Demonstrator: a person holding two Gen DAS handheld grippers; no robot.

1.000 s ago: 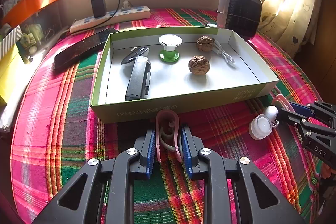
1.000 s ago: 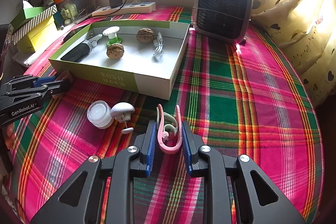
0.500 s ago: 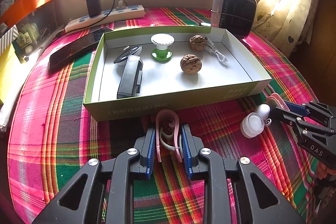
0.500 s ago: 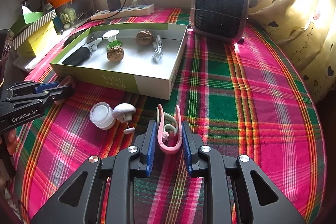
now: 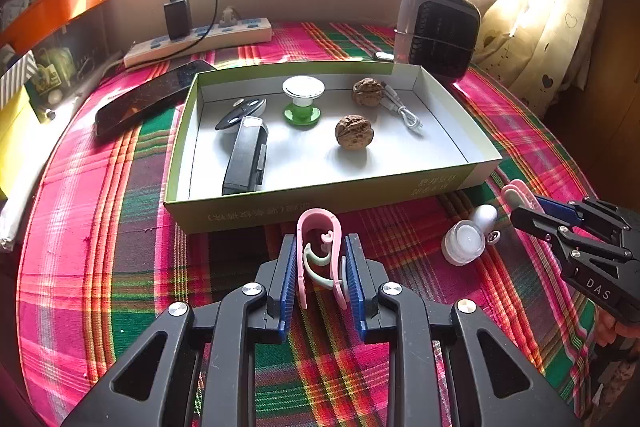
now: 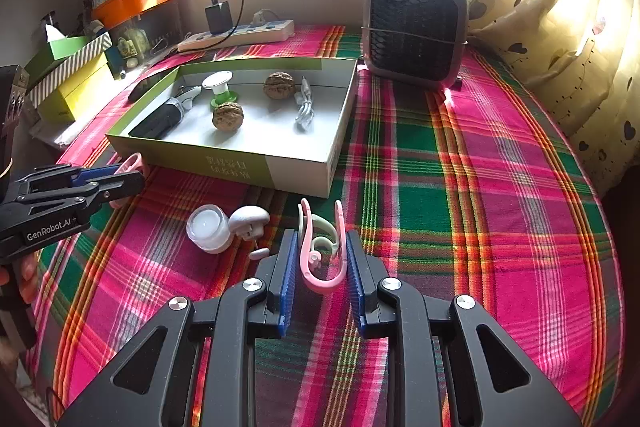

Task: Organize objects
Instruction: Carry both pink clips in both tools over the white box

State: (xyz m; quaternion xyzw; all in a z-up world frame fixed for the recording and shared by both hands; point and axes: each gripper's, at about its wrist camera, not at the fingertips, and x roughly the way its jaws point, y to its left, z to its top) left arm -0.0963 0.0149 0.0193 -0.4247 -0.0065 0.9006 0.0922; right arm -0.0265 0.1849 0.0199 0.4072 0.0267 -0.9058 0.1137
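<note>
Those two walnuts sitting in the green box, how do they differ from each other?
The far walnut sits near the back wall of the green box, touching the white cable; the near walnut stands alone on the open floor, touching nothing. The near walnut looks a little larger in the left view, perhaps only because it is closer. Both are brown, wrinkled and whole.

Plaid-clothed table (image 6: 460, 187) – box (image 6: 296, 171), fan (image 6: 416, 31), jar (image 6: 208, 227)

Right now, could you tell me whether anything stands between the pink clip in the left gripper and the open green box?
Only the box's near wall; the pink clip in the left gripper must clear it.
</note>
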